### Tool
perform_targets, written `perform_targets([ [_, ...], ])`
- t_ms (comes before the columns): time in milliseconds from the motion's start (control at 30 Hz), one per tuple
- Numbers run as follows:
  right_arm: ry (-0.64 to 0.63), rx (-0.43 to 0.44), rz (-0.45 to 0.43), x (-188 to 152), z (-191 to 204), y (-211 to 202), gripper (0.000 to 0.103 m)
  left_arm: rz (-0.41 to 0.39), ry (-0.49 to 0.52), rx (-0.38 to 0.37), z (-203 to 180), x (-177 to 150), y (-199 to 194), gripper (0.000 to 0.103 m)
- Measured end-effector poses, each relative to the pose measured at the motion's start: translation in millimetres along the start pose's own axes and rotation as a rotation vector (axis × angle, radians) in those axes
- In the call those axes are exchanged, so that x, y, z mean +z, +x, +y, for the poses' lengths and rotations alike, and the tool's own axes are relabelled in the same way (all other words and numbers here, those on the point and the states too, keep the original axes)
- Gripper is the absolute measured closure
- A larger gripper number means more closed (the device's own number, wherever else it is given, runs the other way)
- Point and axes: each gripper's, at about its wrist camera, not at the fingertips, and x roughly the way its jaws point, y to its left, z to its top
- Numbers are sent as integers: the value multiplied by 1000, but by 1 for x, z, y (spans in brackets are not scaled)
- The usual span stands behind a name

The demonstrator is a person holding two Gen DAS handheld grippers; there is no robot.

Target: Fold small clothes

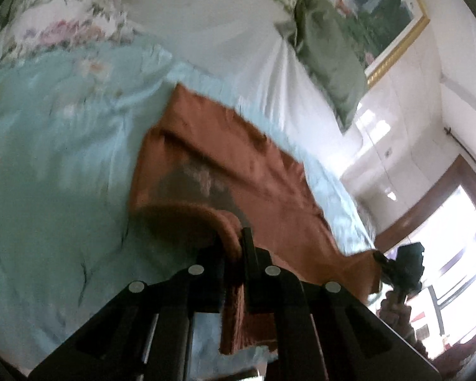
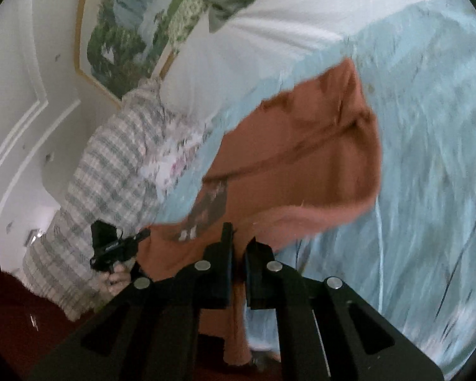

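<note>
A bed (image 1: 244, 54) under a white sheet carries a pale blue quilt (image 1: 57, 158) with a faint flower print. A rust-brown garment (image 1: 225, 158) lies partly spread across the quilt (one edge is lifted off it). A green pillow (image 1: 330, 63) rests at the head of the bed, with a floral cover (image 1: 66, 9) beside the quilt.

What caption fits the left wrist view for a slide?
Left claw pinching an edge of the rust-brown garment spread on the pale blue quilt.
</note>
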Motion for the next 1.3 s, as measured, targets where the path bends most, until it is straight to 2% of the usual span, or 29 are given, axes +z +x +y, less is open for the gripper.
perform_targets([
  [133, -27, -68, -65, 37, -9, 10, 96, -65, 16, 47, -11, 34, 20, 97],
  [267, -24, -133, -100, 76, -23, 27, 96, -95, 33, 79, -19, 75, 50, 97],
  [433, 9, -190, -109, 123, -47, 56, 96, -132, 44, 128, -18, 129, 93, 98],
  [633, 67, -290, -74, 160, -89, 91, 96, -97, 41, 200, 2, 173, 155, 98],
  [800, 117, -364, -74, 179, -127, 105, 96, -44, 40, 268, 23, 187, 207, 98],
  [900, 109, -390, -28, 180, -131, 117, 96, -16, 32, 311, 38, 187, 231, 98],
  [1000, 47, -306, 40, 169, -107, 134, 96, 30, -7, 342, 56, 184, 250, 97],
  [1100, -29, -192, 144, 146, -72, 155, 96, 45, -27, 344, 62, 177, 248, 96],
  [1133, -56, -160, 186, 136, -61, 163, 96, 38, -23, 347, 61, 174, 244, 93],
  [1200, -105, -120, 271, 117, -45, 178, 96, 44, -12, 354, 54, 167, 233, 79],
  [1233, -132, -118, 318, 105, -39, 186, 96, 42, -6, 346, 49, 161, 225, 67],
  [1300, -176, -163, 376, 92, -36, 198, 96, 40, 20, 301, 35, 149, 209, 63],
])
